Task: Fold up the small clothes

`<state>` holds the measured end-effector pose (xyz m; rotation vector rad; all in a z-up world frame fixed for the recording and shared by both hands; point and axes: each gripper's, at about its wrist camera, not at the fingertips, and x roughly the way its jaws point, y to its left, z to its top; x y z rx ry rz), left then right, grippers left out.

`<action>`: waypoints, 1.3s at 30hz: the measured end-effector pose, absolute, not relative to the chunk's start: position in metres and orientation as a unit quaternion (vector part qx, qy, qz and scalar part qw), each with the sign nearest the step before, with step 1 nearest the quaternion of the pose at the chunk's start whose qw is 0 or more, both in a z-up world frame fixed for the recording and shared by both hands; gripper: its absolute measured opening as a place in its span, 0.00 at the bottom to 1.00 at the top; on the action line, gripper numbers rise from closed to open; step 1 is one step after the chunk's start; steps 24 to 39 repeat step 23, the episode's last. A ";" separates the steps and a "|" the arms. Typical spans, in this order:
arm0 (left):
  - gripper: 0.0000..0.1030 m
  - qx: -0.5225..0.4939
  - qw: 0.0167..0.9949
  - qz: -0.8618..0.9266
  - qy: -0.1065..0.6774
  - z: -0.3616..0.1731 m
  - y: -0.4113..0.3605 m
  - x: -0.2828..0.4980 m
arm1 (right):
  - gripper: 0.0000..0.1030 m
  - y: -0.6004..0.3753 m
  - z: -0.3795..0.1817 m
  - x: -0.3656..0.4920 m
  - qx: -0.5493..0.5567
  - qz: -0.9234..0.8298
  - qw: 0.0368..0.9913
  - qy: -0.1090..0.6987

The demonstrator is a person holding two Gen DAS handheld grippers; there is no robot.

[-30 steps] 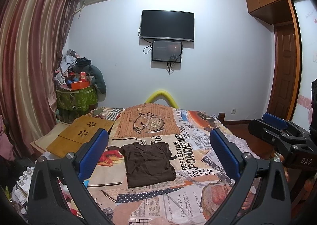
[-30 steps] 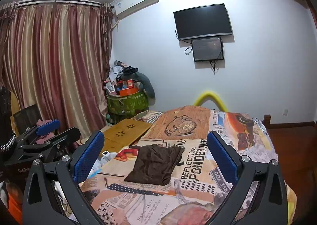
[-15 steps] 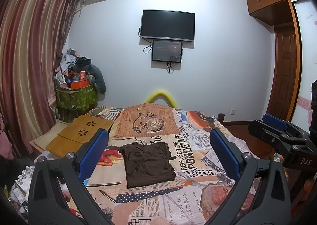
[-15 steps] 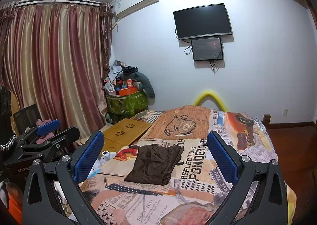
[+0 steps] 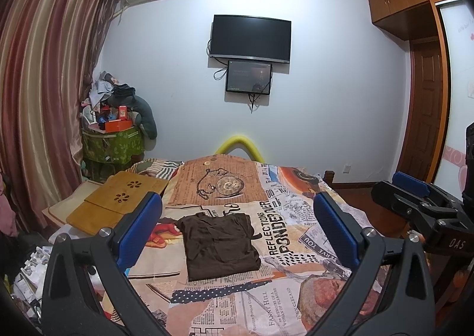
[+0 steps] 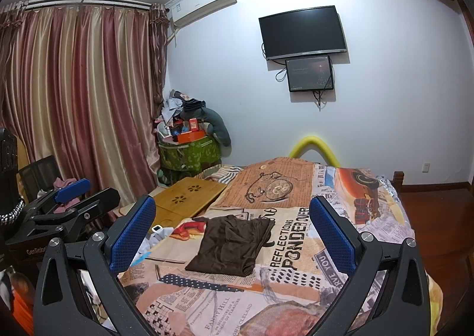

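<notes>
A dark brown garment (image 5: 220,244) lies folded into a rough rectangle on the newspaper-print bedspread (image 5: 266,291); it also shows in the right wrist view (image 6: 234,245). My left gripper (image 5: 237,228) is open and empty, held well back from and above the garment. My right gripper (image 6: 232,230) is open and empty, also back from the bed. The right gripper shows at the right edge of the left wrist view (image 5: 420,202), and the left gripper at the left edge of the right wrist view (image 6: 65,202).
A wooden lap desk (image 5: 118,202) lies on the bed's left side. A cluttered green bin (image 5: 112,143) stands in the corner by the curtains (image 5: 38,99). A yellow foam arch (image 5: 238,145) sits at the bed's far end. A door (image 5: 426,110) is at right.
</notes>
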<state>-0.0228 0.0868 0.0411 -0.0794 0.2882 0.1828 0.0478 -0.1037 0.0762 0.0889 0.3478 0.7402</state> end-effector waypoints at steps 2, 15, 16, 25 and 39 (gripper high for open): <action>1.00 -0.041 0.984 0.089 0.147 0.041 0.086 -0.022 | 1.00 -0.104 0.076 0.048 0.044 0.361 0.916 0.169; 1.00 -0.047 0.983 0.086 0.156 0.040 0.082 -0.018 | 1.00 -0.105 0.073 0.049 0.045 0.359 0.916 0.175; 1.00 -0.047 0.983 0.086 0.157 0.040 0.081 -0.017 | 1.00 -0.105 0.073 0.049 0.045 0.359 0.916 0.175; 1.00 -0.050 0.981 0.085 0.165 0.039 0.084 -0.014 | 1.00 -0.100 0.070 0.050 0.045 0.360 0.914 0.179; 1.00 -0.050 0.981 0.085 0.165 0.039 0.084 -0.014 | 1.00 -0.100 0.070 0.050 0.045 0.360 0.914 0.179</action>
